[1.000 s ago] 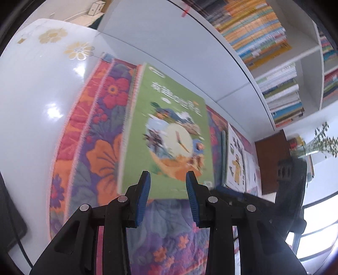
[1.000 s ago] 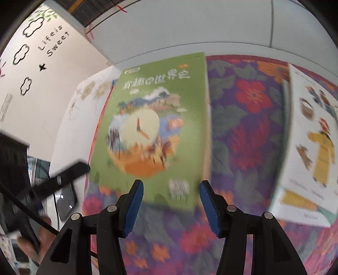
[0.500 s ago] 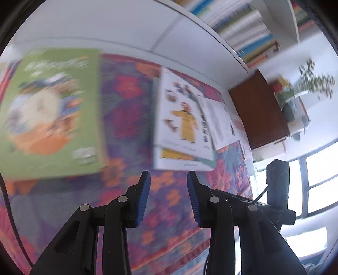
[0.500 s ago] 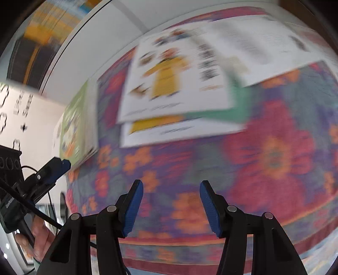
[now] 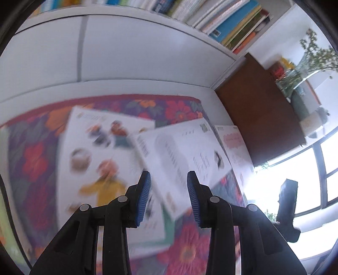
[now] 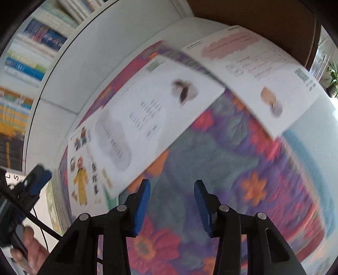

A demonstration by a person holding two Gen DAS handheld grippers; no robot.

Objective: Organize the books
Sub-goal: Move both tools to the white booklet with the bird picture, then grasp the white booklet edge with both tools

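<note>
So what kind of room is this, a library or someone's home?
Probably a home study or reading corner: shelves packed with books, picture books spread over a flowery cloth, and a potted plant by the window.

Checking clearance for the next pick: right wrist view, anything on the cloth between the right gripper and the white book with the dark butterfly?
Nothing lies there. Between the right gripper and the white book the right wrist view shows only bare floral cloth; the jaws, just closing, hold nothing.

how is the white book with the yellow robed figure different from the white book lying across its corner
The book with the yellow-robed figure lies underneath, on other books; the white book with text lies on top, across its corner, skewed. The lower one's cover carries coloured cartoon figures; the upper one's shows a grey cloud shape, text lines, codes and a small dark picture. Both lie flat on the flowered cloth, with white covers; neither gripper holds either.
</note>
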